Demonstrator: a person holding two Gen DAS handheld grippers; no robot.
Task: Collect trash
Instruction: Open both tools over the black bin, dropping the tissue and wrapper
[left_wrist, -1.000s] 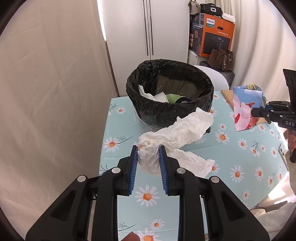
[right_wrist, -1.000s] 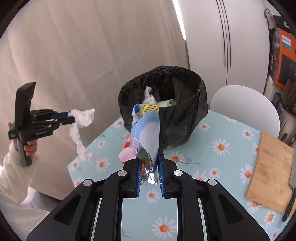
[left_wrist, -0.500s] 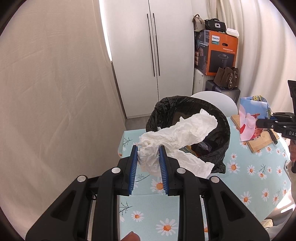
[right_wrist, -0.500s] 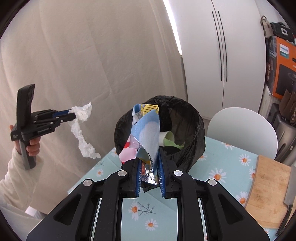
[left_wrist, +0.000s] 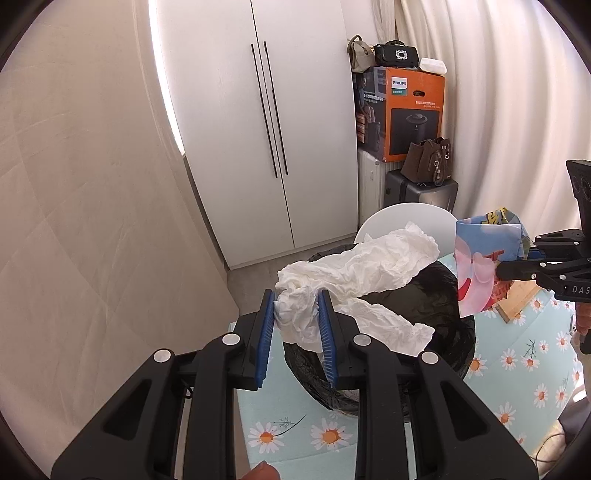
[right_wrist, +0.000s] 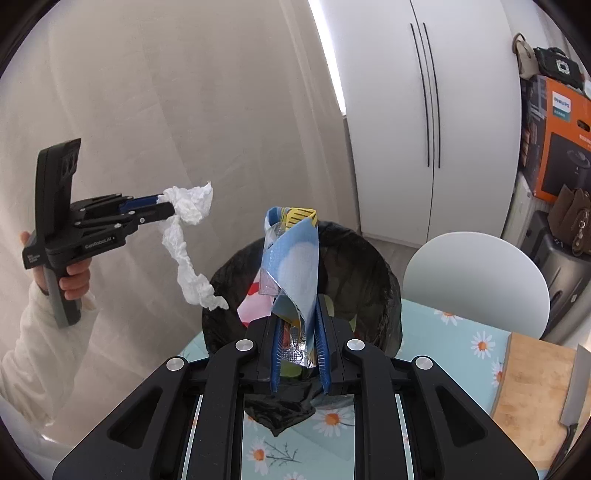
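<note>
I can read "PHILIPS" on the orange box (left_wrist: 404, 110) stacked beside the white wardrobe, the letters "DAS" on the side of my right gripper (left_wrist: 532, 254), and small white print on my left gripper (right_wrist: 166, 208) that looks like "GenRobot.AI", though it is too small to be sure.

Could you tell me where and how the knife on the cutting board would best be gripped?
Probably by its dark handle, coming from above: the knife lies flat on the wooden cutting board, blade pointing away, handle at the near end.
</note>
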